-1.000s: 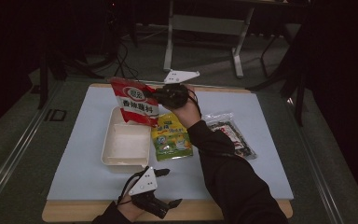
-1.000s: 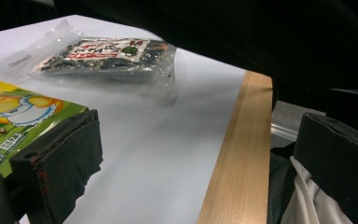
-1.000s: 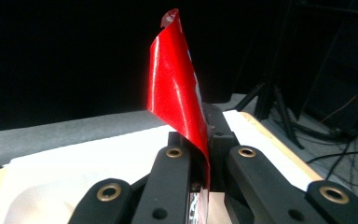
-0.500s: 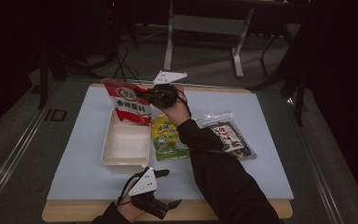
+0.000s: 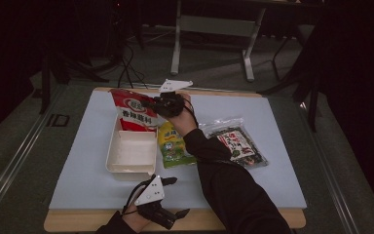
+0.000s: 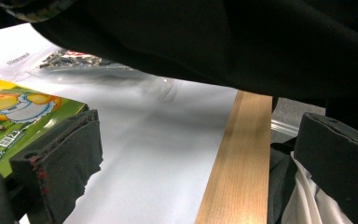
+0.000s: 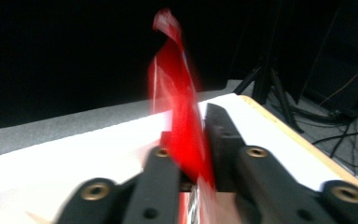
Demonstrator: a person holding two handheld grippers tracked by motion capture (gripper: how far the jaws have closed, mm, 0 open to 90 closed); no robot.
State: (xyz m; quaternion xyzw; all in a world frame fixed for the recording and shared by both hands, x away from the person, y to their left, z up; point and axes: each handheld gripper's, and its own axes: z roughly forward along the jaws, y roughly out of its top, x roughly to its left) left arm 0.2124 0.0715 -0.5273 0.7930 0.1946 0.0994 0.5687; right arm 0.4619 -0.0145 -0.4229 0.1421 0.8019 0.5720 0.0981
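Note:
A red snack packet (image 5: pixel 134 113) stands tilted over the far end of the white tray (image 5: pixel 131 168). My right gripper (image 5: pixel 152 105) is at its right edge. In the right gripper view the packet (image 7: pixel 177 102) is blurred between the sharp jaws of my right gripper (image 7: pixel 189 140). These jaws have just been opening and the packet sits loose between them, so this gripper is open. My left gripper (image 5: pixel 177 197) rests at the table's front edge. Its jaws are open wide and nothing is between them.
A yellow-green packet (image 5: pixel 173 144) lies right of the tray, under my right forearm. It also shows past the left jaw (image 6: pixel 18 112). A clear bag of dark seaweed (image 5: pixel 236 144) lies farther right. The wooden table edge (image 6: pixel 237 158) borders the pale mat.
My right hand has carried the red packet a little left and down toward the tray's far end. The left gripper has stayed where it was.

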